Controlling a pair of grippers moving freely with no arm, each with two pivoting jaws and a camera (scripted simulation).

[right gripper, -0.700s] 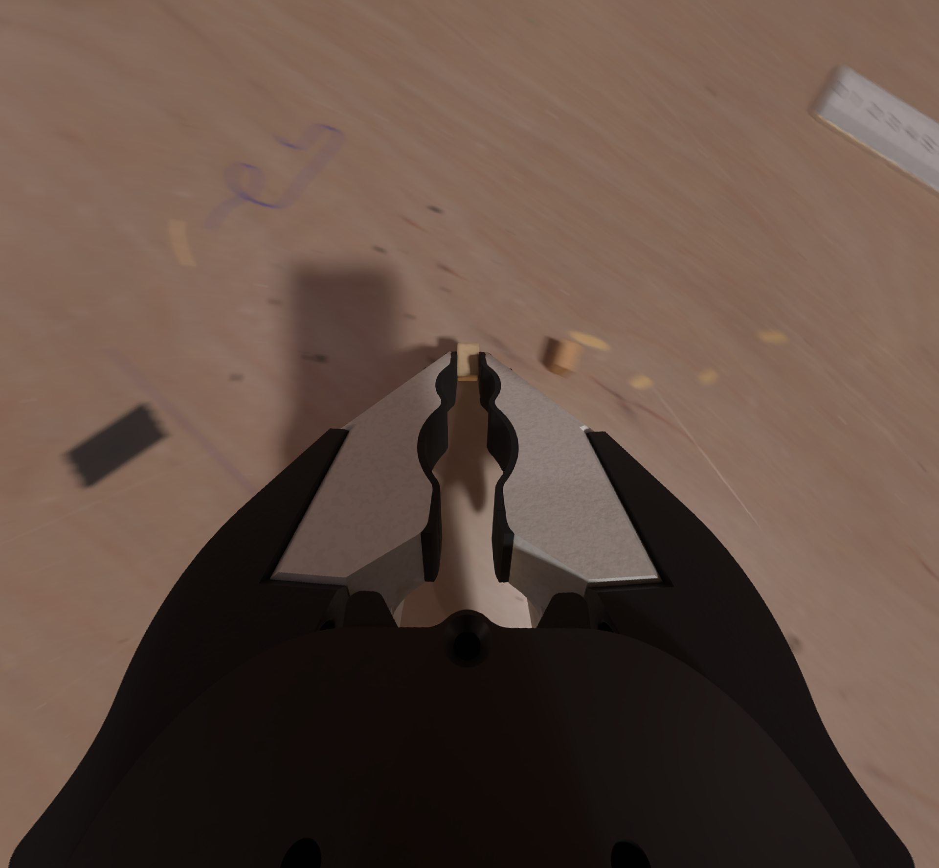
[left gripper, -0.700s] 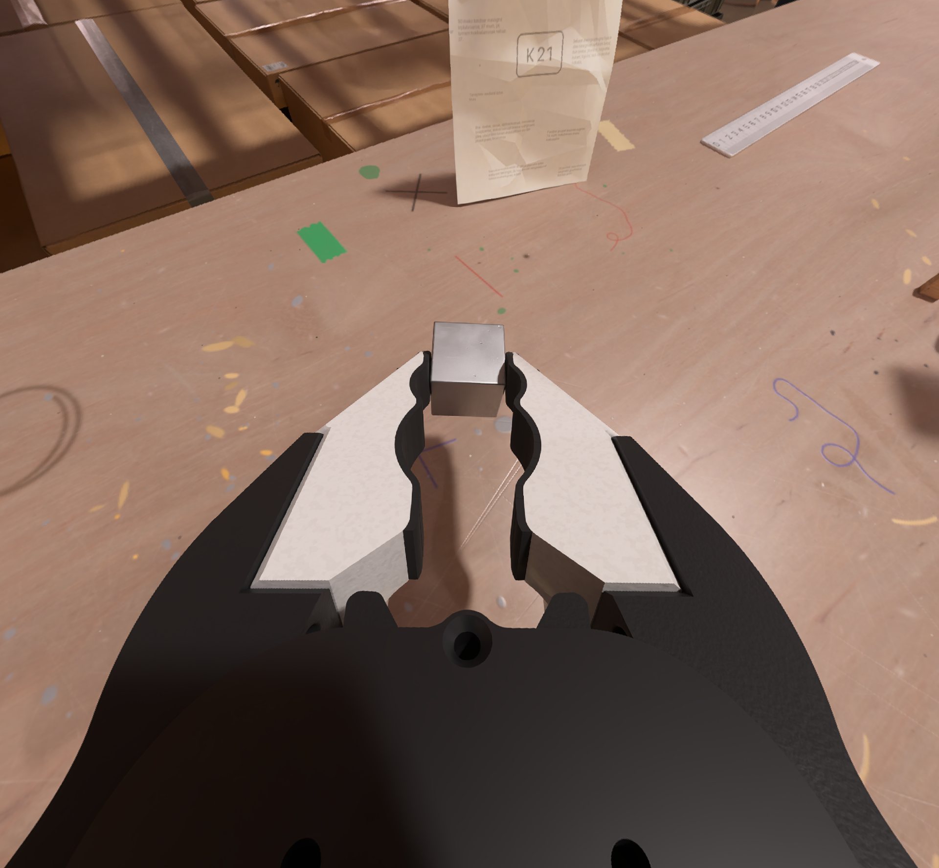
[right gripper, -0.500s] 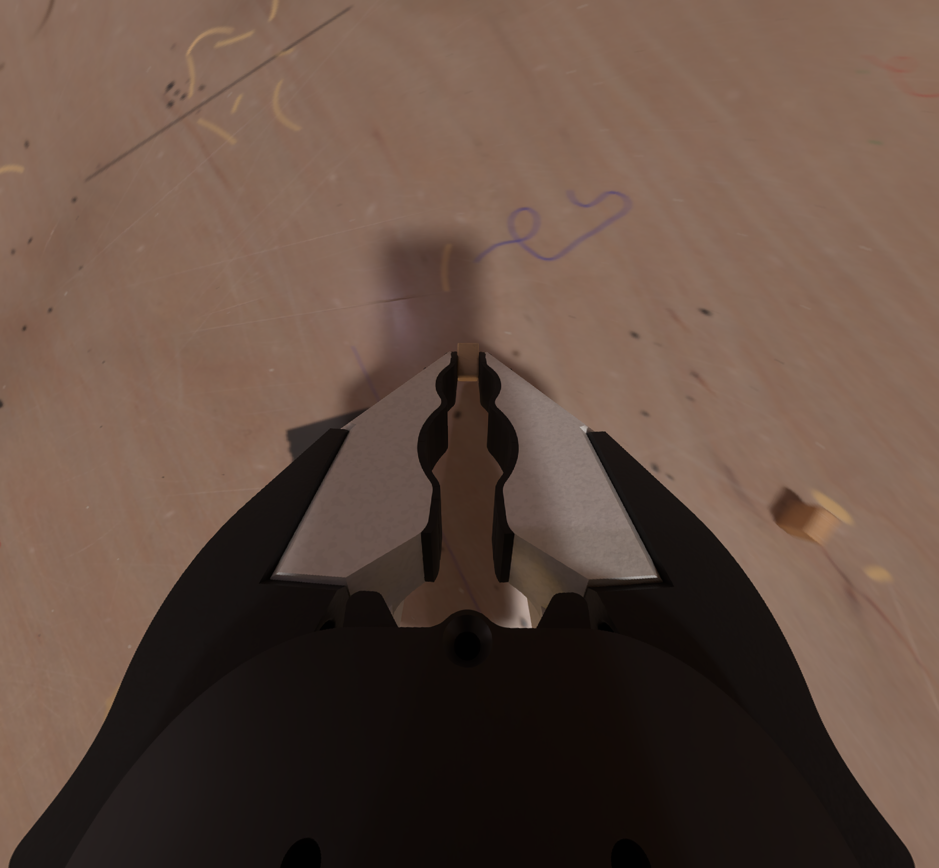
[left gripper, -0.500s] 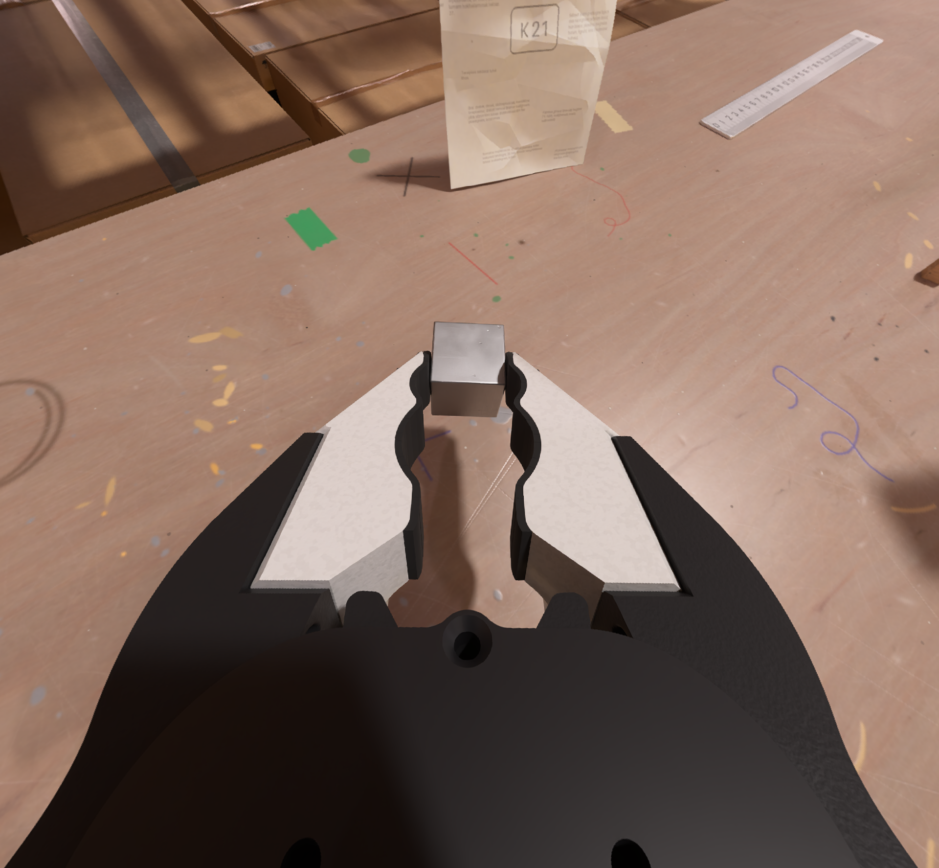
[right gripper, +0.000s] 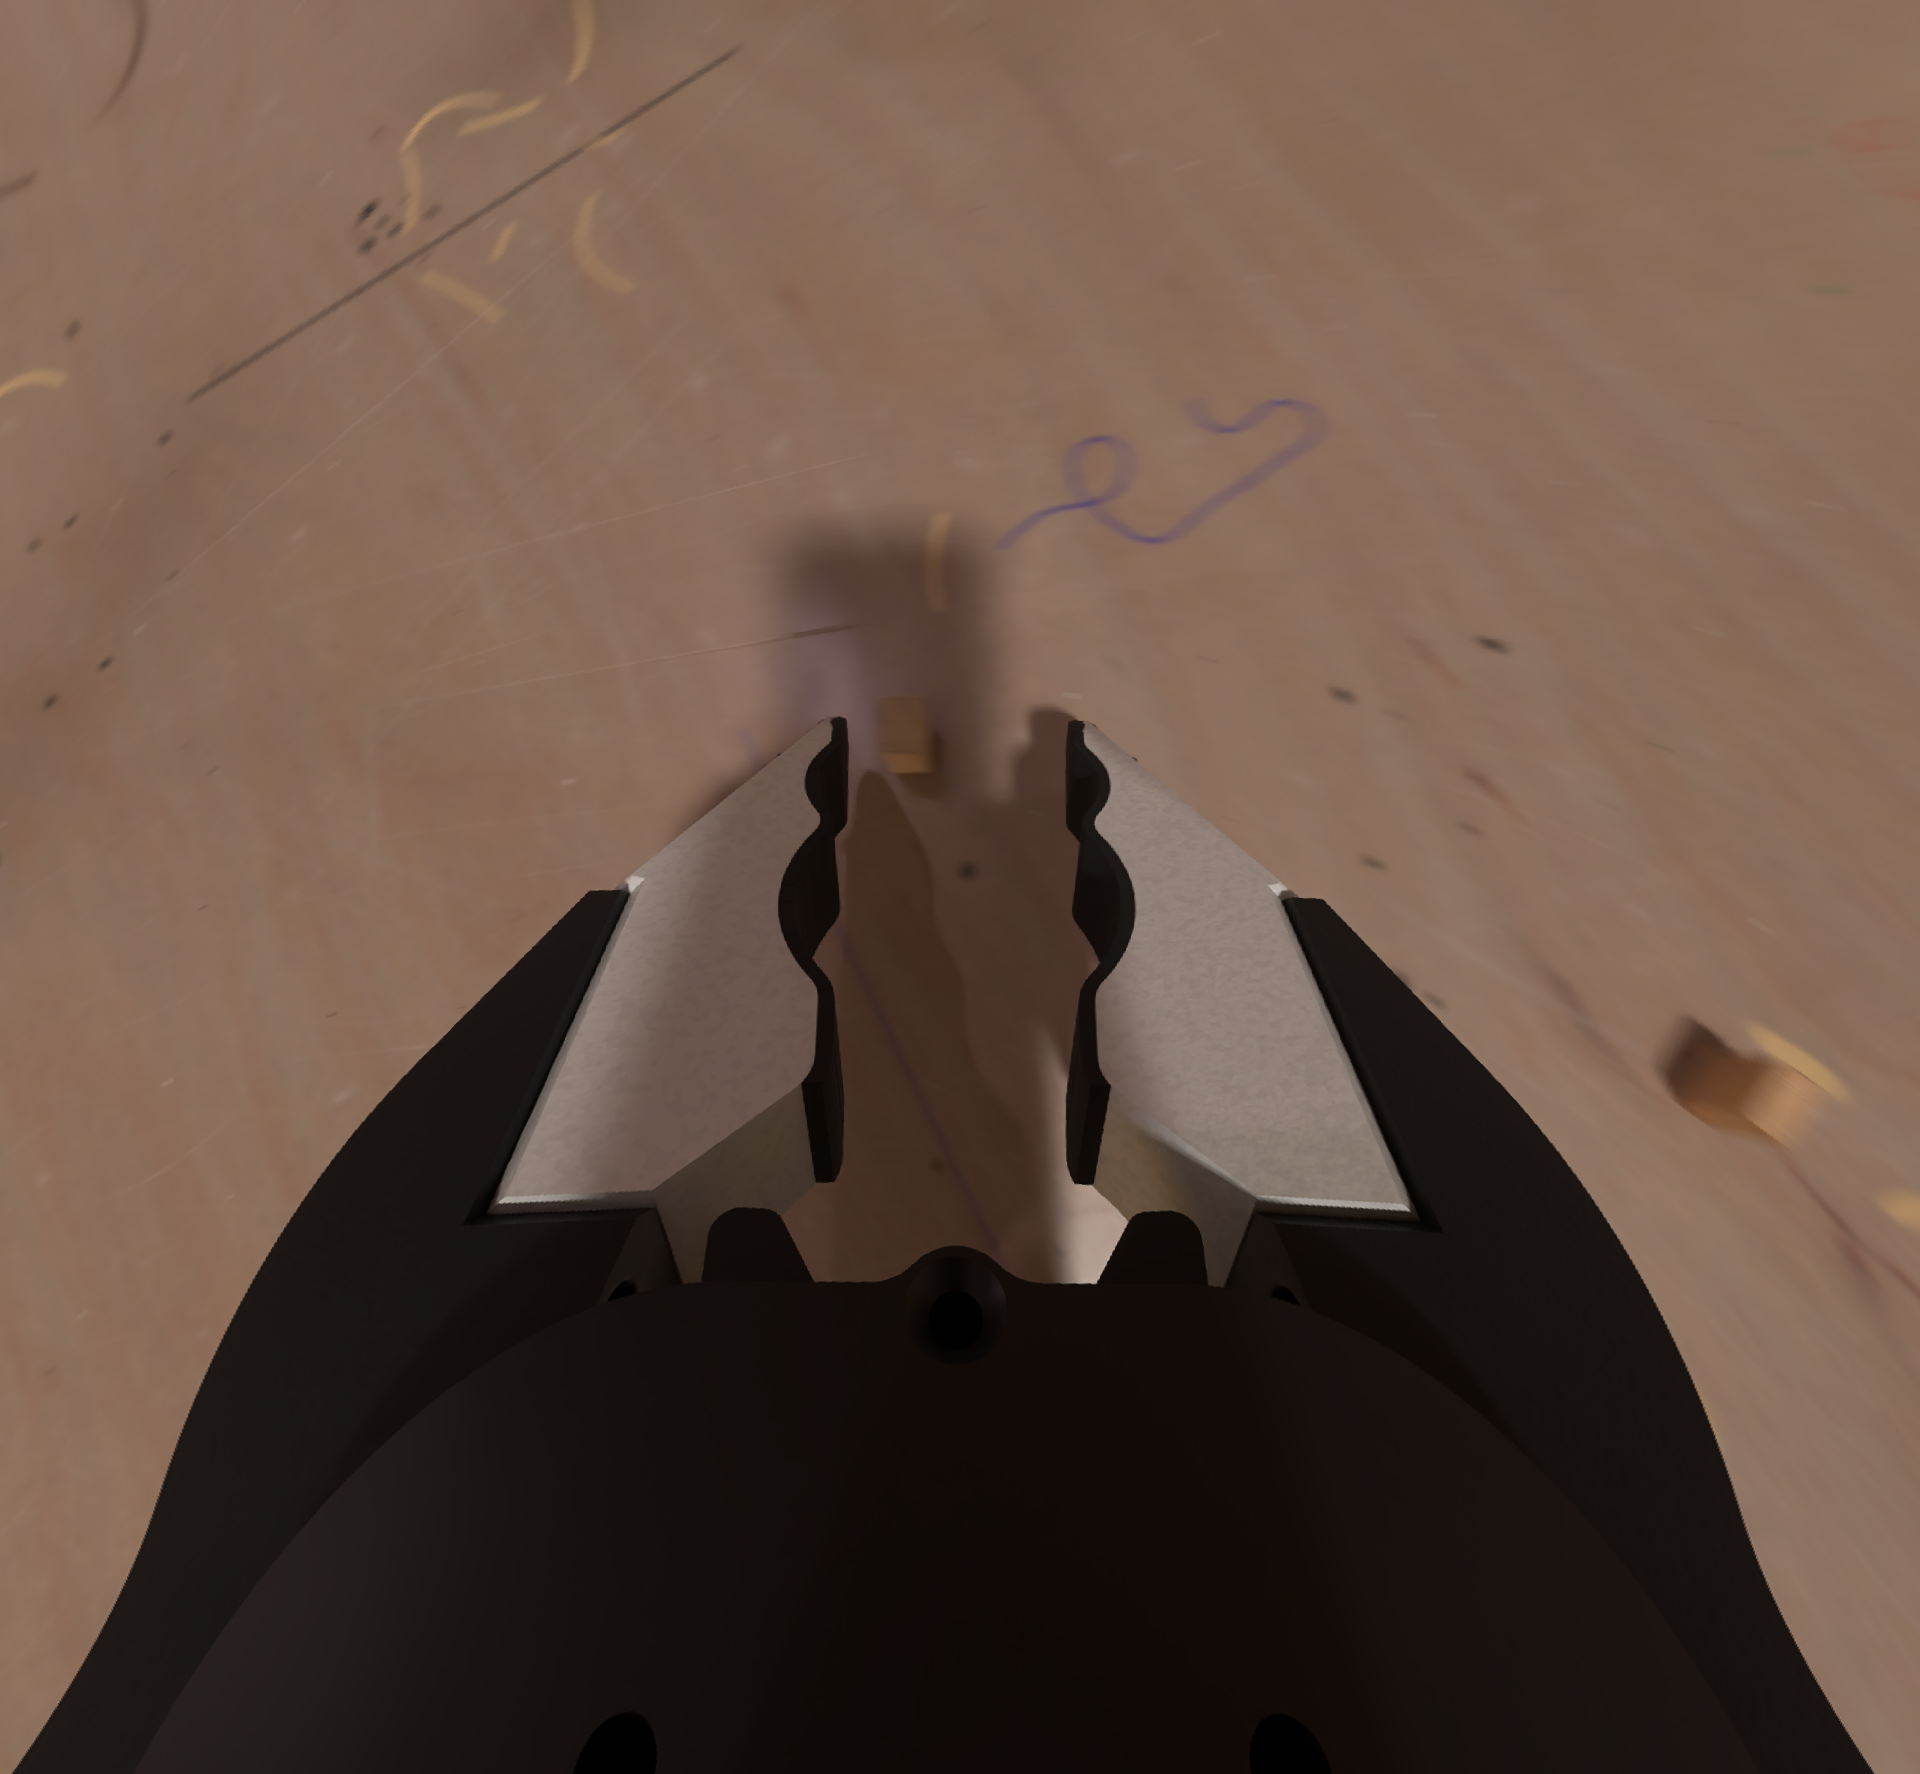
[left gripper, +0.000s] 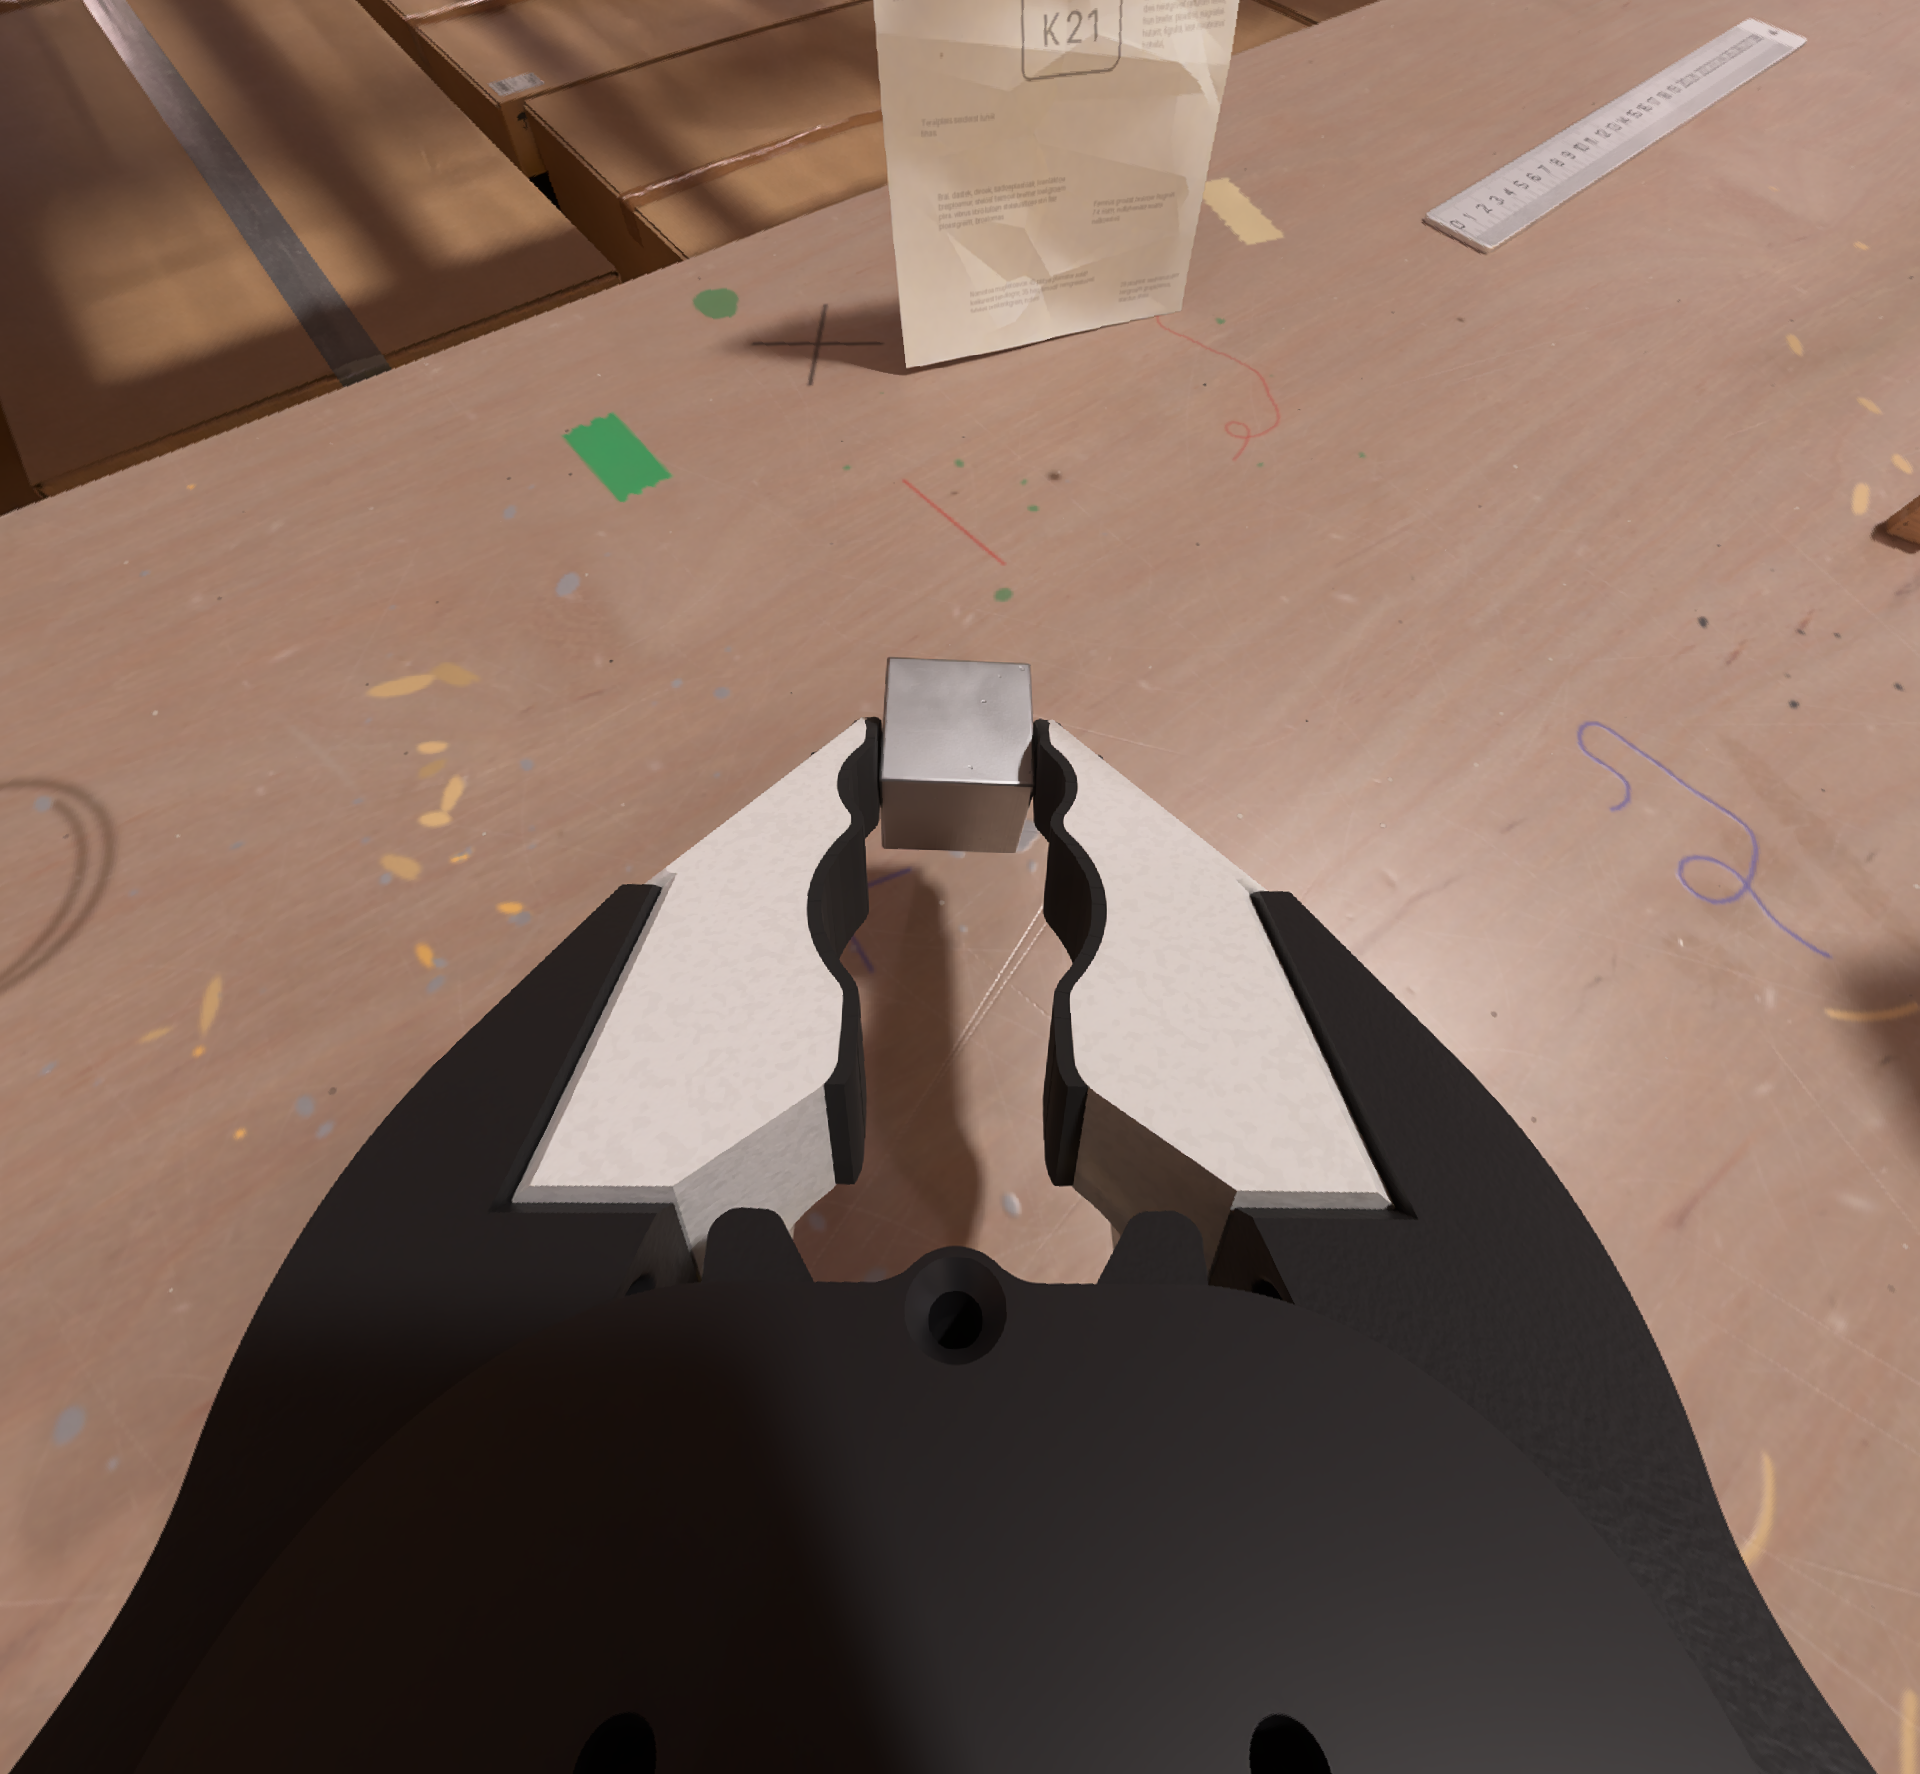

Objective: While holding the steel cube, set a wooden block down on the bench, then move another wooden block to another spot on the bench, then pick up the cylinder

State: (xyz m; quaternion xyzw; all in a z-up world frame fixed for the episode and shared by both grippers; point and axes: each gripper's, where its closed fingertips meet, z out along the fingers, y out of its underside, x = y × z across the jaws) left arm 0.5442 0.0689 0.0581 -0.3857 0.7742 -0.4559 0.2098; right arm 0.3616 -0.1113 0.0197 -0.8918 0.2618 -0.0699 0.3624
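Plywood bench (left gripper: 1455, 581), paint-flecked, stacked cardboard boxes (left gripper: 312, 114) beyond its far edge. We see the left gripper (left gripper: 957, 768) clamped on the steel cube (left gripper: 956, 756) at the fingertips, cube off the surface. Paper bag (left gripper: 1049, 114) stands upright far centre, ruler (left gripper: 1616, 132) far right. Right gripper (right gripper: 957, 748) has fingers spread, empty; small wooden block (right gripper: 906, 735) sits just beyond its left fingertip, on the bench. Cylinder (right gripper: 1740, 1090) lies well right, blurred.
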